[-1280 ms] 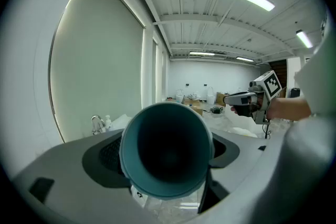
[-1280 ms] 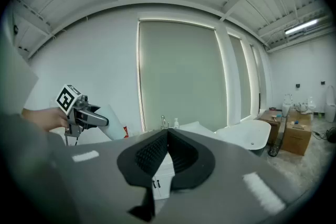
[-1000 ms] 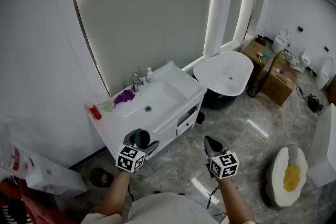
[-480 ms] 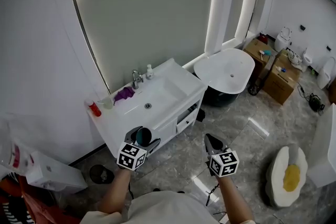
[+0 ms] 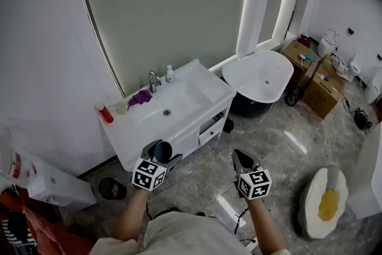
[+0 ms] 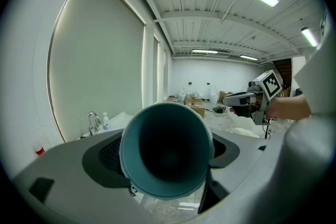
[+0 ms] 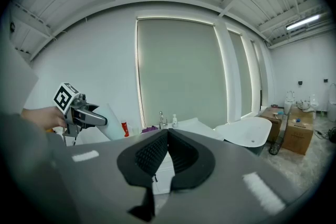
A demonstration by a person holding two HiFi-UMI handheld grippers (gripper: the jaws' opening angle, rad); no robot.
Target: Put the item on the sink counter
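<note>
A teal cup (image 6: 167,150) is clamped in the left gripper (image 5: 159,155) (the right gripper (image 5: 240,159) is held closed, empty), with the sink counter (image 5: 206,92) seen ahead.

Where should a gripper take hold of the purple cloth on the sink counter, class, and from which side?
Probably its bunched middle, from above. The purple cloth lies crumpled on the sink counter, with the faucet close on one side and a pale container on the other, so a sideways approach looks crowded.
</note>
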